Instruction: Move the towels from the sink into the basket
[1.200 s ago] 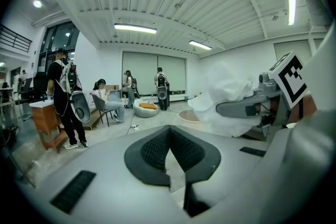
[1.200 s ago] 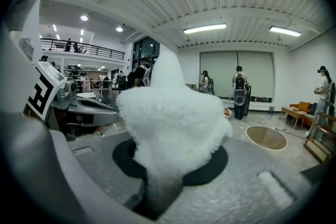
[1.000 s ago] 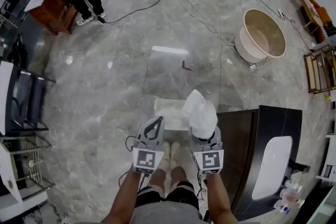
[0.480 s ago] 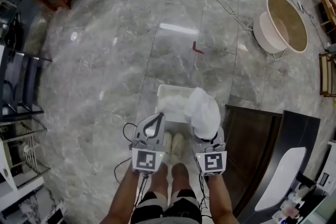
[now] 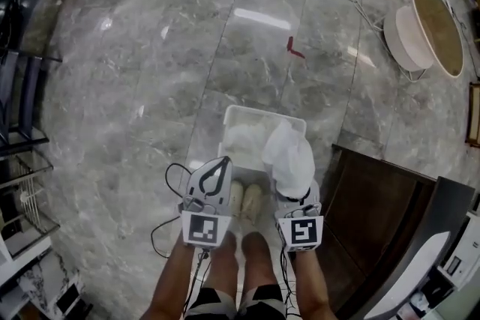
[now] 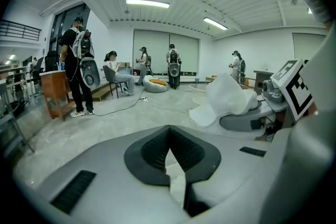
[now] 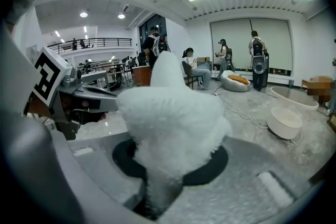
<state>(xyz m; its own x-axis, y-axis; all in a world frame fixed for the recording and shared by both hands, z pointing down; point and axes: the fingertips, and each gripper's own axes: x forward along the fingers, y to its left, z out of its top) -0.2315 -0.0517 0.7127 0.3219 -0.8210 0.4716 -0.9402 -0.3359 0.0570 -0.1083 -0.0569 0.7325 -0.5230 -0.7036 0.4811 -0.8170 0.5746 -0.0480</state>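
While R claw [image 5: 294,191] grips towel [image 5: 289,157], basket [image 5: 238,110] below.

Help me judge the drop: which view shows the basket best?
Head view: the white basket sits on the floor beyond the person's feet, its rim plain, partly hidden by the towel in the right gripper. Neither gripper view clearly shows it.

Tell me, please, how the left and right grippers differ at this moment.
The right gripper is clamped on a white towel; the left gripper holds nothing, jaws closed. The towel hides the right gripper's tips from above; the left gripper's show bare. Both point toward the basket.
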